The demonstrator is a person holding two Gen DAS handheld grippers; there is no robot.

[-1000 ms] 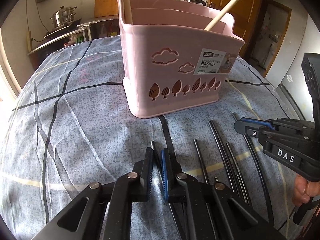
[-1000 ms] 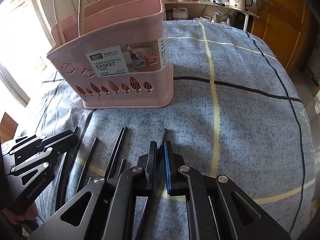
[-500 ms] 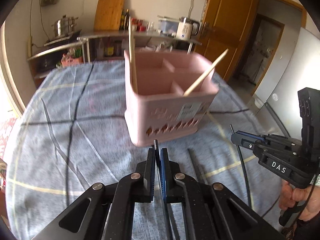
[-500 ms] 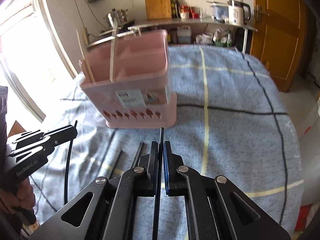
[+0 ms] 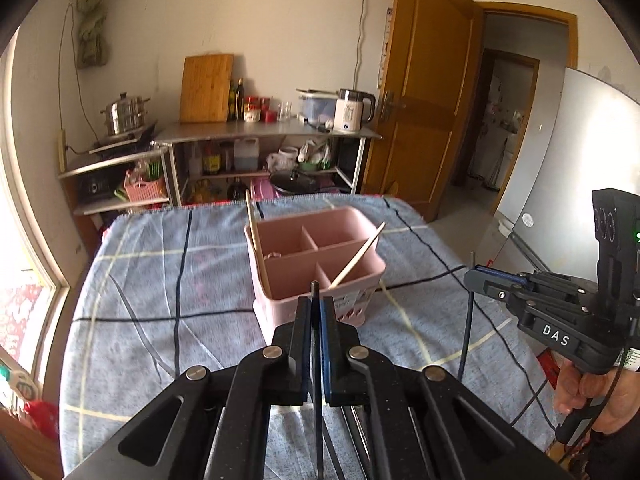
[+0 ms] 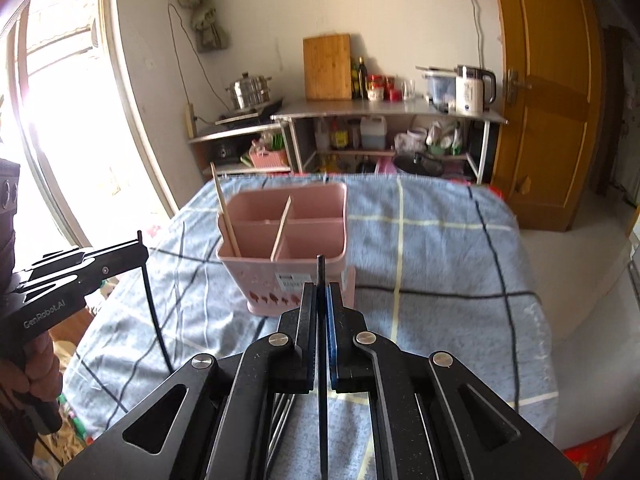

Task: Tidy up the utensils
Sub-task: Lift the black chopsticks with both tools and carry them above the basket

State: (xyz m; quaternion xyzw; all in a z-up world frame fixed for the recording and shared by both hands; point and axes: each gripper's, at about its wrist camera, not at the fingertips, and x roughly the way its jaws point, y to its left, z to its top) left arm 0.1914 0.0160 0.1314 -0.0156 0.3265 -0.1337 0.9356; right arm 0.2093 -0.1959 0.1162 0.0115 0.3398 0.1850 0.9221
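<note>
Chopsticks are the matter here: on the table (image 5: 132,280) under its blue checked cloth stands the pink chopstick basket (image 5: 320,280) holding two wooden ones, while the left gripper (image 5: 315,316) and right gripper (image 6: 321,304) each have their fingers clenched on one black chopstick (image 5: 318,380), lifted above the cloth.

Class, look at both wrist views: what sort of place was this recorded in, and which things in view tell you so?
Most likely a home kitchen. A steel shelf unit against the wall carries an electric kettle, a wooden cutting board and bottles, and a stacked steamer pot sits beside it.
</note>
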